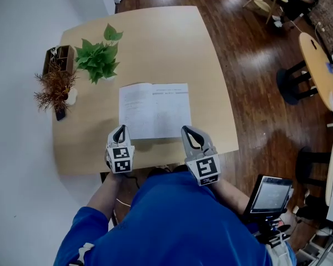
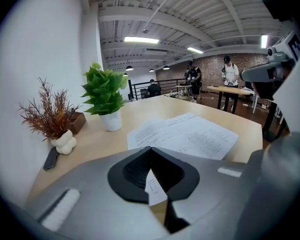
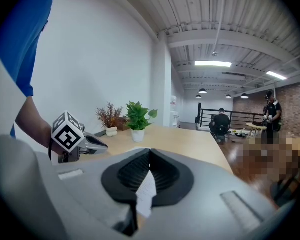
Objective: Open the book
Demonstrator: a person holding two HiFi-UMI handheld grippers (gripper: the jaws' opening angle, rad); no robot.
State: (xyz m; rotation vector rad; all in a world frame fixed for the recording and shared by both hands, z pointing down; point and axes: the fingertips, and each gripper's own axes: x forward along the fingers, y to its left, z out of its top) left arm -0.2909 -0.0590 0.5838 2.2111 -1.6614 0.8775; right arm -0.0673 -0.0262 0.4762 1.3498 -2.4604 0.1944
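Left gripper (image 1: 120, 128): grey plastic shell, black ribbed pads (image 2: 135, 171), jaw tips pressed together, nothing held; only a diamond-shaped gap behind the tips, with printed paper showing through it. Right gripper (image 1: 188, 129): same build, tips also together, nothing gripped. Each carries a white cube with black square markers, left cube (image 1: 121, 159), right cube (image 1: 206, 168).

Both point away from the person in a blue shirt (image 1: 177, 220). The left tip is at the near-left corner of the book (image 1: 154, 111), the right tip at its near-right corner. Contact cannot be told.

The book lies open and flat, with white pages, fine print and a centre fold, in the middle of the table (image 1: 155, 43) towards its near edge. The table is pale smooth wood with rounded corners.

Far left on the table:
- a leafy green plant (image 1: 98, 57) in a white pot
- a dry reddish-brown twig bunch (image 1: 54, 86) in a lumpy white vase
- a small brown wooden box (image 1: 58, 57) behind them
- a flat dark slab (image 1: 60, 114) just near the vase

The floor (image 1: 250, 65) to the right is dark glossy wood planks. A small screen device (image 1: 271, 194) sits low at the near right.
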